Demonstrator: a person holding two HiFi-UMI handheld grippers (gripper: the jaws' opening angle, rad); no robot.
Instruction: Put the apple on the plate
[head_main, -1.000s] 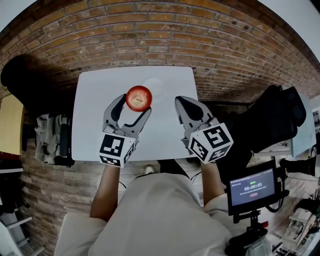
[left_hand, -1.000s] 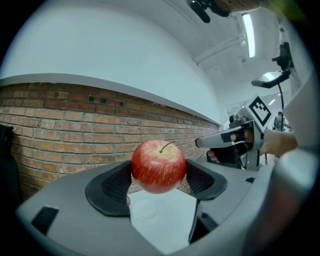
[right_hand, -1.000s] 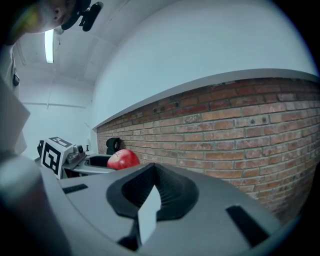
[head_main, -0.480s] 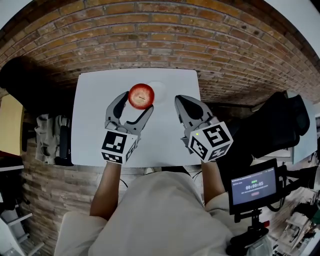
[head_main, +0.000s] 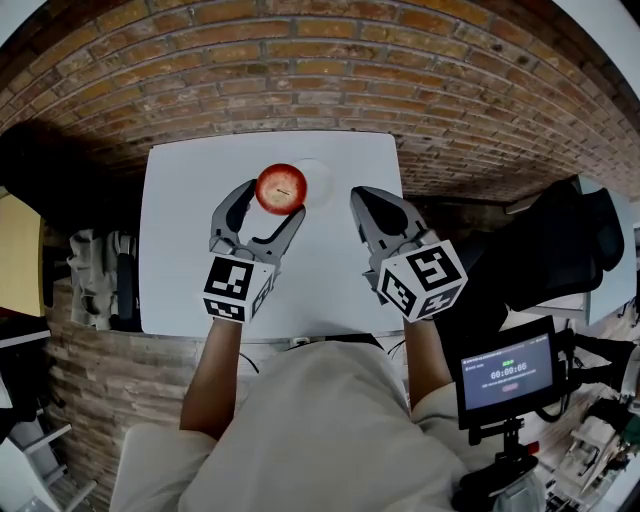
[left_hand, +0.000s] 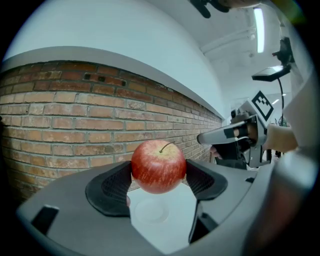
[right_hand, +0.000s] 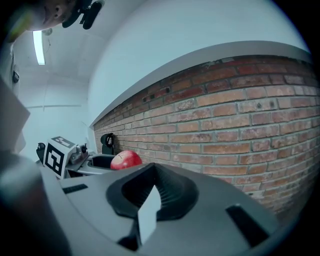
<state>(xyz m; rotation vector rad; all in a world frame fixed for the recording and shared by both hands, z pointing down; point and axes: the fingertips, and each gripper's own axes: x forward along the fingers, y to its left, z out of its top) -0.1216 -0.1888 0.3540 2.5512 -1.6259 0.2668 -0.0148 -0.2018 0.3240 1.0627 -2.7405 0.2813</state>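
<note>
A red apple (head_main: 281, 188) is held off the white table (head_main: 185, 250) between the jaws of my left gripper (head_main: 272, 202), which is shut on it. In the left gripper view the apple (left_hand: 158, 166) sits stem up between the black pads (left_hand: 111, 187), with the white plate (left_hand: 150, 212) on the table below and just beyond it. From the head view the plate (head_main: 314, 180) lies at the table's far side, partly hidden by the apple. My right gripper (head_main: 363, 203) hovers to the right, shut and holding nothing. The apple (right_hand: 125, 160) also shows at the left of the right gripper view.
The table stands on a brick floor (head_main: 330, 80). A dark bulky object (head_main: 50, 170) and a rack (head_main: 105, 280) are at its left. A black chair or bag (head_main: 545, 250) and a small timer screen (head_main: 505, 372) are at the right.
My left gripper has carried the apple a little farther across the table, toward the plate. The right gripper has hardly moved.
</note>
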